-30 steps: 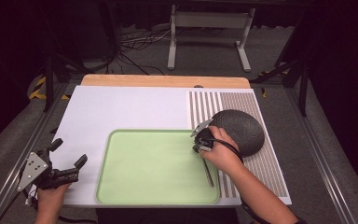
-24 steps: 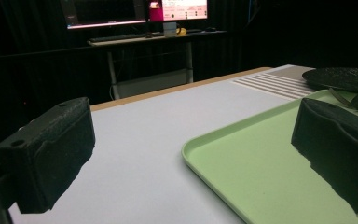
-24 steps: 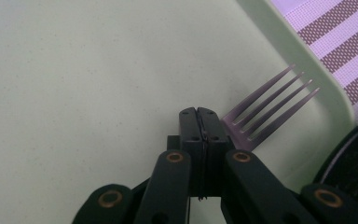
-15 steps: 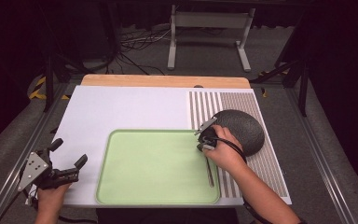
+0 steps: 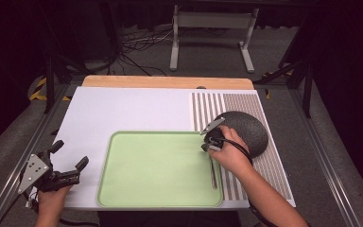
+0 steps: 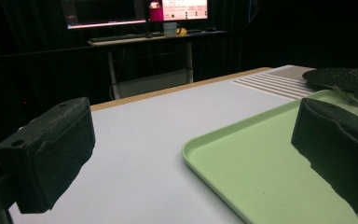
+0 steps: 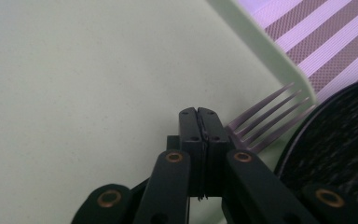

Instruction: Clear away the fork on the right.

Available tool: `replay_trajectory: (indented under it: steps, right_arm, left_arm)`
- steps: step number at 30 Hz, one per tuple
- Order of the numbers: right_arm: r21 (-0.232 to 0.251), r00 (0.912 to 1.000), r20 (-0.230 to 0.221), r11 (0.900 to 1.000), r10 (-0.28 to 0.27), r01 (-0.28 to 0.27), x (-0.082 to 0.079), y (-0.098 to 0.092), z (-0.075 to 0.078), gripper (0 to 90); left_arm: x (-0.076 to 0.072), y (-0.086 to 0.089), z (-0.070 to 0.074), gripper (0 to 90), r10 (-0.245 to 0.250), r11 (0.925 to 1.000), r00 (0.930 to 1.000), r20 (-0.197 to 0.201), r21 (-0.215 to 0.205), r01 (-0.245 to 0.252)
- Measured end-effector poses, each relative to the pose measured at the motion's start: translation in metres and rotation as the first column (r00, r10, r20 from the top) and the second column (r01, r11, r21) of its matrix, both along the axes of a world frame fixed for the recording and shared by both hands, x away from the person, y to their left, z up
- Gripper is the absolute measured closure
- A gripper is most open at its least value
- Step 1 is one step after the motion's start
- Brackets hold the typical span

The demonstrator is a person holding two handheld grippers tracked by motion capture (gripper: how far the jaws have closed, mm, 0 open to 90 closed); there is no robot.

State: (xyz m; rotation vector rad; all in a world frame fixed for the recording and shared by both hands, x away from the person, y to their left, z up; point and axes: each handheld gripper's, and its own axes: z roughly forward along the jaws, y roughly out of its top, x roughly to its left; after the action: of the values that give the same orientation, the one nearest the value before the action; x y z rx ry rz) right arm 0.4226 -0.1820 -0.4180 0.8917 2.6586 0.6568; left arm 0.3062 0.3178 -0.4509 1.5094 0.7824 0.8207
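The right tool (image 7: 198, 114) pinches a fork (image 7: 265, 119) over the green tray (image 7: 74, 70) (left tool (image 5: 68, 163) spread).

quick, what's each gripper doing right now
Left gripper: jaws open, holding nothing.
Right gripper: jaws shut on the fork, over the green tray.
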Motion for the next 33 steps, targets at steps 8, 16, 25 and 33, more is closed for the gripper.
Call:
replay_trajectory:
  steps: [8,16,25,33]
  right_arm:
    - [0.089,0.996,0.084,0.995,0.03,-0.037,-0.01,0.0,0.035,54.9]
    - [0.206,0.9901,0.137,0.977,0.032,-0.06,-0.021,-0.005,0.052,22.9]
    - [0.277,0.9705,0.233,0.952,0.064,-0.13,-0.034,-0.021,0.065,14.1]
    - [0.309,0.9371,0.335,0.928,0.097,-0.207,-0.044,-0.039,0.067,11.0]
  left_arm:
    - [-0.001,0.0,0.0,0.1,-0.002,1.0,1.0,0.0,0.0,0.002]
    - [0.0,-0.001,0.0,0.1,-0.005,1.0,1.0,0.001,0.002,0.005]
    - [-0.001,-0.001,0.0,0.1,-0.008,1.0,1.0,0.0,-0.001,0.008]
    - [-0.001,-0.002,0.0,0.1,-0.008,1.0,1.0,0.0,-0.001,0.008]
